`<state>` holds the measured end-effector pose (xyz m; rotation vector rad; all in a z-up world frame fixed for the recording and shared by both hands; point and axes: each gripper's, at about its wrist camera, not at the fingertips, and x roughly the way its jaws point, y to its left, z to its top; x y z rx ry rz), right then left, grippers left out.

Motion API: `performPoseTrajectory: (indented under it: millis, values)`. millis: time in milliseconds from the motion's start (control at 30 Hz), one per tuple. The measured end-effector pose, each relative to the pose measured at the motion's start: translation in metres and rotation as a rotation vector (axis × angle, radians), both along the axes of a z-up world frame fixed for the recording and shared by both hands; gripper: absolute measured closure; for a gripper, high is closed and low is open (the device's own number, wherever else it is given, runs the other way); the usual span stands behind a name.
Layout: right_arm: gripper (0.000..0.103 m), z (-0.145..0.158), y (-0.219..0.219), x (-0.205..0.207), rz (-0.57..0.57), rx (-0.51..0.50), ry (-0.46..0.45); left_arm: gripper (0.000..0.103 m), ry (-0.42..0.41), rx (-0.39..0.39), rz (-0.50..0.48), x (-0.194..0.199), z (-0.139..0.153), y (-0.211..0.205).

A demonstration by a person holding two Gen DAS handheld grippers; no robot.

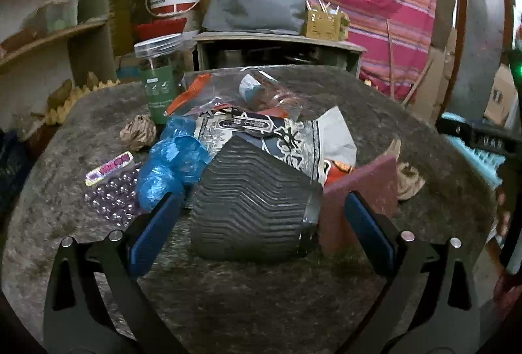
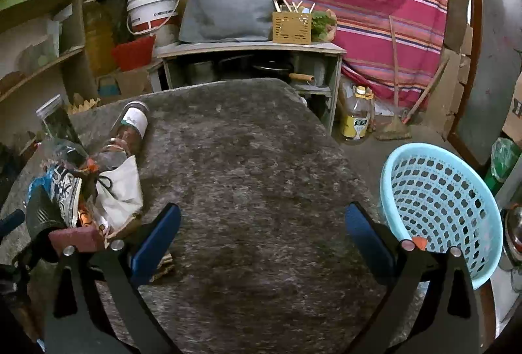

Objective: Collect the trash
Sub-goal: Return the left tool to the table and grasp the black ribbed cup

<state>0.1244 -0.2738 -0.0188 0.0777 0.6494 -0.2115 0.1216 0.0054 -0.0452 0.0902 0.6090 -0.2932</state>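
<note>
A heap of trash lies on the grey furry table (image 1: 244,288). A black ribbed sole-like piece (image 1: 251,200) sits between the open fingers of my left gripper (image 1: 262,204), which do not touch it. Behind it are a patterned wrapper (image 1: 261,132), a blue plastic bag (image 1: 173,164), a crumpled brown paper ball (image 1: 138,131), a purple bubble sheet (image 1: 114,194), a maroon pad (image 1: 362,191) and a clear bottle (image 1: 270,93). My right gripper (image 2: 262,223) stands open over bare table (image 2: 254,174), the heap (image 2: 81,191) to its left. The light blue basket (image 2: 443,200) stands at its right.
A green-labelled clear jar (image 1: 160,76) stands at the table's back left. Behind the table is a low shelf (image 2: 251,50) with a grey cushion and a yellow holder. An oil bottle (image 2: 357,119) and a broom are on the floor. Shelves line the left wall.
</note>
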Motion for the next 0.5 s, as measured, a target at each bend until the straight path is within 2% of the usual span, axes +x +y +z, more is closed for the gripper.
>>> performPoseTrajectory:
  millis: [67, 233, 267, 367, 433, 500]
  values:
    - [0.004, -0.001, 0.002, 0.001, 0.005, -0.007, 0.003, 0.005, 0.008, 0.015, 0.0, 0.001, -0.002, 0.0]
    - [0.004, -0.004, 0.006, 0.003, 0.027, 0.0, 0.018, 0.007, 0.032, -0.013, 0.023, 0.013, -0.002, 0.011]
    - [0.004, -0.004, 0.007, 0.003, 0.03, 0.0, 0.017, 0.009, 0.032, -0.014, 0.019, 0.015, 0.0, 0.012]
    - [0.004, -0.003, 0.009, 0.003, 0.036, -0.001, 0.011, 0.026, 0.075, -0.038, -0.023, 0.021, -0.004, 0.012]
    - [0.004, -0.002, 0.01, 0.002, 0.043, 0.005, 0.006, 0.029, 0.1, -0.028, -0.039, 0.023, -0.008, 0.01]
    - [0.004, -0.001, 0.014, 0.002, 0.061, 0.014, 0.002, 0.029, 0.084, -0.03, -0.049, 0.018, -0.005, 0.009]
